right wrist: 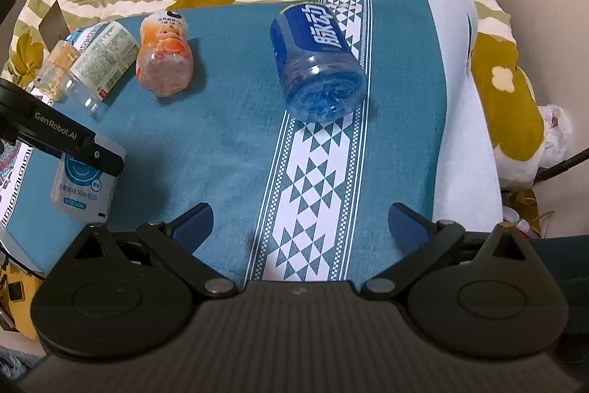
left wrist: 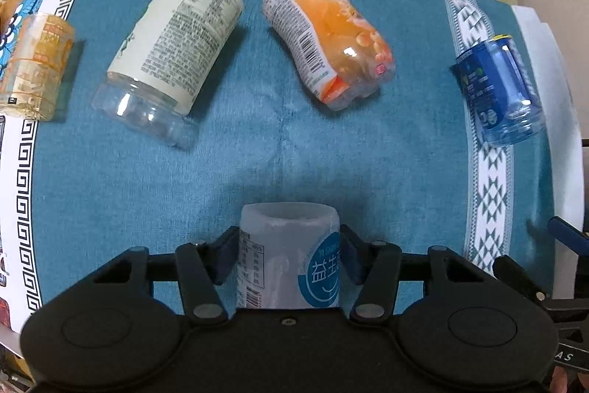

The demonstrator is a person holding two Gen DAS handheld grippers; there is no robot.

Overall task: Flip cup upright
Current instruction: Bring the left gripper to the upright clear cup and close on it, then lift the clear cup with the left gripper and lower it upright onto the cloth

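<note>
Cups: 5 | lying: 4 | left tool (left wrist: 289, 245) grips white cup (left wrist: 291, 253)

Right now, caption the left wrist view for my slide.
Left gripper clamps a white cup; four cups lie tipped on the teal cloth.

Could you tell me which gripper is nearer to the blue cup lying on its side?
The right. The right gripper is open, facing the blue cup ahead across bare cloth. The left gripper, shut on the white cup, sits far to its left.
</note>
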